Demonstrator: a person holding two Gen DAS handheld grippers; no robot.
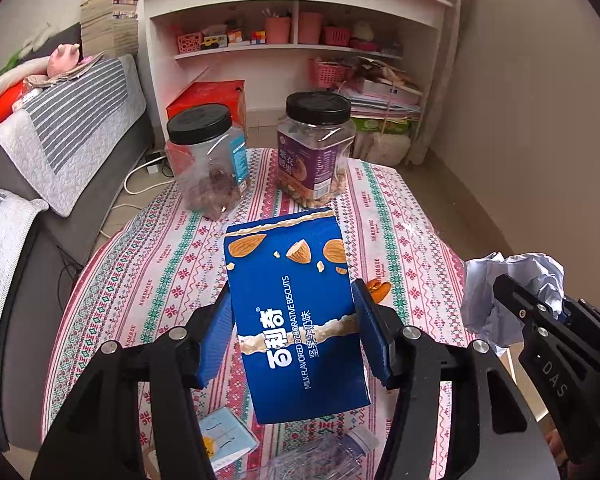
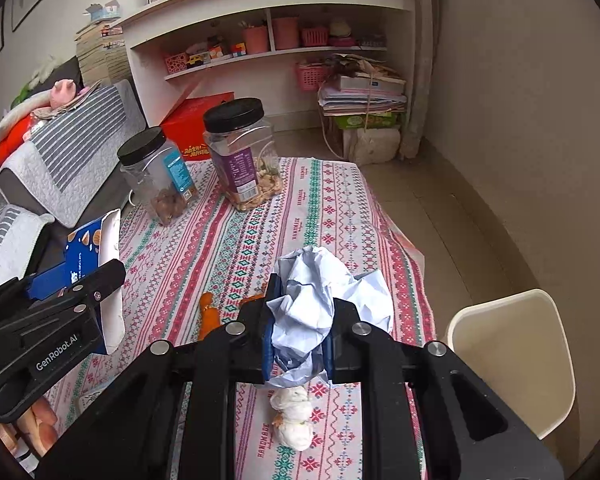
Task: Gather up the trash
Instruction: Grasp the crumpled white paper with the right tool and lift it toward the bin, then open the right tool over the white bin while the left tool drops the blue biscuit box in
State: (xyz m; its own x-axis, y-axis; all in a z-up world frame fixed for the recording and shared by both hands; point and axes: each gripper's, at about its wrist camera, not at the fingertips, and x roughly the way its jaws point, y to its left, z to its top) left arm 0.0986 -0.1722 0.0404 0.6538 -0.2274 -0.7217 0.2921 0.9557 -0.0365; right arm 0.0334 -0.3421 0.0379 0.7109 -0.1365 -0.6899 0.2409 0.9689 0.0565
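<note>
My left gripper (image 1: 294,332) is shut on a blue biscuit box (image 1: 296,312) and holds it above the patterned tablecloth (image 1: 168,264); the box also shows at the left of the right wrist view (image 2: 86,256). My right gripper (image 2: 298,328) is shut on a crumpled pale-blue paper ball (image 2: 320,300), held above the table; the ball also shows at the right of the left wrist view (image 1: 500,296). A white crumpled tissue (image 2: 294,420) and orange peel (image 2: 209,312) lie on the cloth below. A clear plastic bottle (image 1: 328,456) and a small paper card (image 1: 226,436) lie near the table's front.
Two black-lidded plastic jars (image 1: 208,160) (image 1: 316,152) stand at the far end of the table. A cream bin (image 2: 512,360) stands on the floor right of the table. A sofa (image 1: 60,148) is to the left, and a white shelf (image 1: 292,32) stands behind.
</note>
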